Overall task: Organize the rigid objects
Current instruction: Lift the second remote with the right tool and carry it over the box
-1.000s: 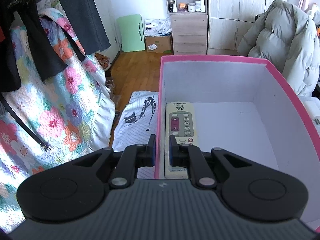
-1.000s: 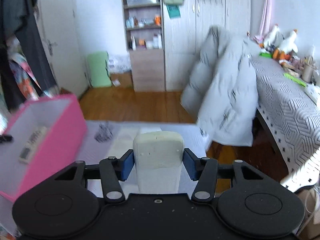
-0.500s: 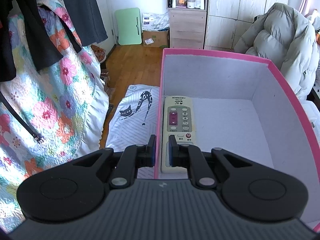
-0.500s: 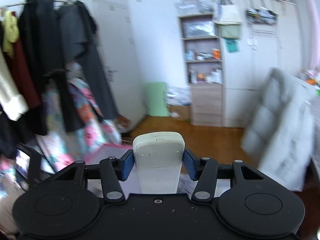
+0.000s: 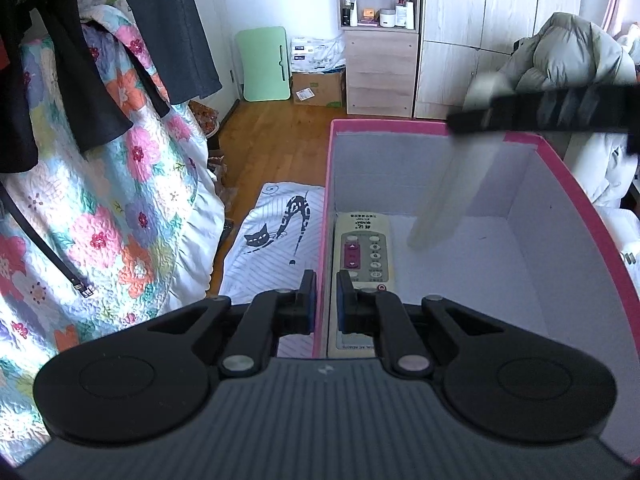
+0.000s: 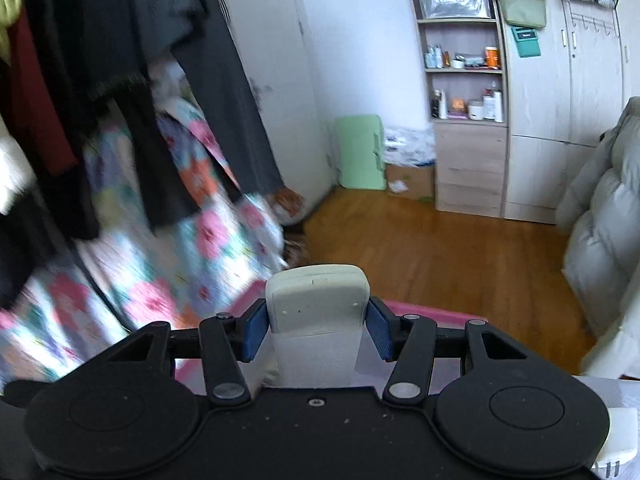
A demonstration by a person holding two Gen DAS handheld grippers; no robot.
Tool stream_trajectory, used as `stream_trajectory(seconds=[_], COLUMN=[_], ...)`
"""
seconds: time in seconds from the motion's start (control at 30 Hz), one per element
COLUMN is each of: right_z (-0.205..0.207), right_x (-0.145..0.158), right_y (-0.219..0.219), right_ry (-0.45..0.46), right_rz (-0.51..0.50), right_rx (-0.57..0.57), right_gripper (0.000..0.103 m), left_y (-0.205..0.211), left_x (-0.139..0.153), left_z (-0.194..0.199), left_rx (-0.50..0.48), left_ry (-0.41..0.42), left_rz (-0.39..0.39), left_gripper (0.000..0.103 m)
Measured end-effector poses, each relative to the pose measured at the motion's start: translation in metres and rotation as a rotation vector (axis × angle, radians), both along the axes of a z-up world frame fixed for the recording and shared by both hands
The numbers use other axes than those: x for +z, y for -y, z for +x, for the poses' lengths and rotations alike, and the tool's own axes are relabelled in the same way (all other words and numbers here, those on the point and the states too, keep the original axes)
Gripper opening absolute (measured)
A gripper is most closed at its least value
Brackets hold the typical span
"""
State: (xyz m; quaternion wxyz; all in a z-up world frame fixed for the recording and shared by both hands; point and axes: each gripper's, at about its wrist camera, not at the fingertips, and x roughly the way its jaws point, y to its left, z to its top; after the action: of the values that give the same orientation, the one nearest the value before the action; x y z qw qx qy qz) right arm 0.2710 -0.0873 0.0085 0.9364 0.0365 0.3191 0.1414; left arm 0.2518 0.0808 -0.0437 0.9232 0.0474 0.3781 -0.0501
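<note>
1. Left gripper (image 5: 326, 300): jaws closed down on the left wall of the pink box (image 5: 568, 184). One blue pad sits outside the wall, the other inside; the wall edge runs up between them.
2. Air-conditioner remote (image 5: 362, 264) lies flat on the box floor, face up, long side touching the left wall. Its near end passes under the inner pad of the left jaws; its far end reaches ahead of them toward the back wall. Buttons and a magenta panel are visible.
3. Right gripper (image 6: 316, 330): jaws clamped on a white remote (image 6: 318, 304), blue pads pressing its two long sides. The remote's rounded end sticks out ahead of the fingertips, back side up.
4. In the left wrist view the right gripper (image 5: 476, 122) shows as a blurred dark bar above the box's back rim, ahead and to the right of the left jaws. The white remote (image 5: 444, 208) hangs from it, slanting down into the box, its lower end just beyond and right of the air-conditioner remote's far end. Contact with the floor: cannot tell, blur.
5. Pink rim of the box (image 6: 424, 310) shows just ahead of the right jaws.
6. Left of the box: cat-print cloth (image 5: 276, 236), then a floral quilt (image 5: 112, 208).
</note>
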Motion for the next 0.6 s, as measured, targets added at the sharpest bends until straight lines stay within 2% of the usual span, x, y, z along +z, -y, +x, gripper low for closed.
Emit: stream_trajectory(seconds=[0.1, 0.2, 0.27, 0.33, 0.6], right_z=[-0.014, -0.026, -0.03, -0.036, -0.069], right_x=[-0.011, -0.006, -0.003, 0.0, -0.002], right_y=[-0.008, -0.008, -0.008, -0.009, -0.011], right_ry=[-0.003, -0.029, -0.044, -0.073, -0.227], right_rz=[-0.085, -0.081, -0.114, -0.146, -0.285], right_rx=[0.032, 0.046, 0.066, 0.082, 0.148], right_gripper=[0.058, 0.058, 0.058, 0.058, 0.058], left_y=[0.0, 0.002, 0.001, -0.001, 0.0], left_x=[0.001, 0.001, 0.002, 0.002, 0.001], left_z=[-0.002, -0.004, -0.003, -0.001, -0.005], left_rx=[0.003, 0.0, 0.005, 0.005, -0.002], left_ry=[0.017, 0.031, 0.033, 0.029, 0.034], left_rz=[0.002, 0.005, -0.002, -0.02, -0.006], left_gripper=[0.006, 0.005, 0.005, 0.005, 0.005])
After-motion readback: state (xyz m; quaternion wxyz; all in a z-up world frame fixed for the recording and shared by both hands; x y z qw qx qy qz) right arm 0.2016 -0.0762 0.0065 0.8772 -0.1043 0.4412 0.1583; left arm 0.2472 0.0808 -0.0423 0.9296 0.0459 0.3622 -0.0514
